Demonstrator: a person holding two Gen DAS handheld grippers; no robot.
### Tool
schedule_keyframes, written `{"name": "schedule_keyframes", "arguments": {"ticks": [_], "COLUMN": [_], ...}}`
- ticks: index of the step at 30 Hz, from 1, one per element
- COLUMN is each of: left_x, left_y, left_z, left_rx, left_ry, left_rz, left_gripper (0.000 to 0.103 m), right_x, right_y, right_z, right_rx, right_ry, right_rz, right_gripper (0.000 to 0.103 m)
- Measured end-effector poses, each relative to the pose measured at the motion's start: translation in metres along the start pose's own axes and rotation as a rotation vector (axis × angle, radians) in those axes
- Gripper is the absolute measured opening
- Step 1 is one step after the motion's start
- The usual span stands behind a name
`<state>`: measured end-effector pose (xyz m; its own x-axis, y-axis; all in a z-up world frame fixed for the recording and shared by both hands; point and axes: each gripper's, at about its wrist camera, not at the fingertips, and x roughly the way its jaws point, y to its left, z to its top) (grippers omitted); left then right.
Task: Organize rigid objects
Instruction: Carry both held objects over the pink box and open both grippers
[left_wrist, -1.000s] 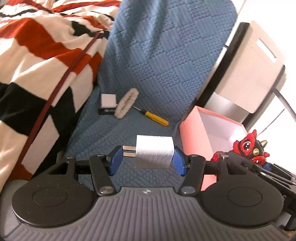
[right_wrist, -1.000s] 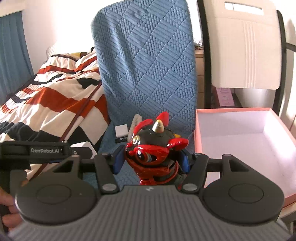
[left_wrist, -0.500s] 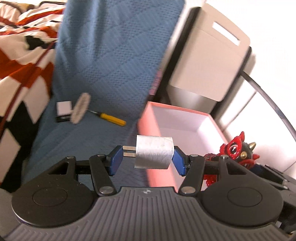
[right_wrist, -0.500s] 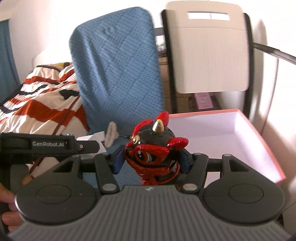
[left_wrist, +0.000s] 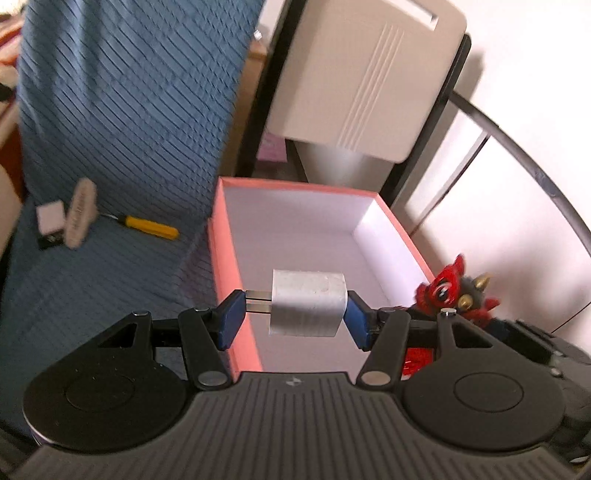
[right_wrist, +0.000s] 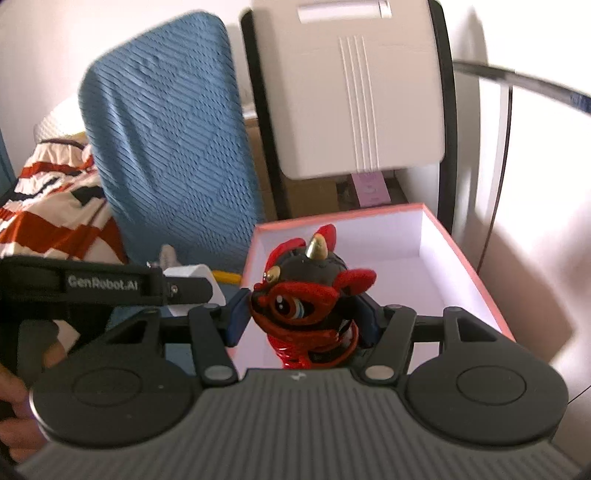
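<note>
Charger and toy carried over the box

Left wrist: the charger (left_wrist: 307, 302), light, stiff and smooth, is clamped end to end in the left tongs (left_wrist: 293, 314), prongs against one pad, above the pink box (left_wrist: 221, 266); a screwdriver (left_wrist: 151, 226) and brush (left_wrist: 79, 212) are left on the blue seat. Right wrist: the toy (right_wrist: 310, 299), judged light but springy at its base, is gripped by its head in the right tongs (right_wrist: 301, 321) above the box's near end, with nothing in the way.

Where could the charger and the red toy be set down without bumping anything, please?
The pink box is bare inside, from its pink left wall to the white far corner. On the blue cushion, the near part is free; farther back a screwdriver, brush and small white block crowd together.
</note>
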<state>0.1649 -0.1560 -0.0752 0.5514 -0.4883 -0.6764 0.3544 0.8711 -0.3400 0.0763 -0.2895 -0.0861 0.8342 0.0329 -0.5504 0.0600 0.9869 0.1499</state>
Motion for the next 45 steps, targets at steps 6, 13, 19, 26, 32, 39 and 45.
{"name": "schedule_keyframes", "arguments": {"ticks": [6,13,19,26,32,39,45], "left_x": [0.056,0.114,0.138,0.139,0.118,0.070,0.011], "left_y": [-0.006,-0.007,-0.014,-0.015,-0.019,-0.028,-0.025], "left_z": [0.005,0.003,0.003,0.004,0.008,0.008,0.001], "left_rx": [0.021,0.025,0.046,0.029,0.011,0.020,0.002], "left_ry": [0.082,0.167,0.186,0.166,0.100,0.001,-0.126], "left_rz": [0.028,0.039,0.031,0.025,0.019,0.029,0.049], "left_gripper": [0.064,0.064,0.064,0.065,0.082,0.082,0.082], "right_x": [0.040,0.092,0.116,0.118,0.107,0.076,0.039], "right_y": [-0.027,-0.054,-0.061,-0.063,-0.065,-0.056,-0.036], "right_z": [-0.007,-0.018,-0.024,-0.021,-0.019,-0.012,-0.007], "right_rx": [0.018,0.071,0.083,0.040,0.053,0.038,0.028], "right_ry": [0.092,0.188,0.229,0.208,0.196,0.144,0.083], "right_rz": [-0.005,-0.036,-0.023,-0.030,-0.038,-0.036,-0.002], "right_gripper": [0.062,0.062,0.062,0.060,0.060,0.060,0.060]}}
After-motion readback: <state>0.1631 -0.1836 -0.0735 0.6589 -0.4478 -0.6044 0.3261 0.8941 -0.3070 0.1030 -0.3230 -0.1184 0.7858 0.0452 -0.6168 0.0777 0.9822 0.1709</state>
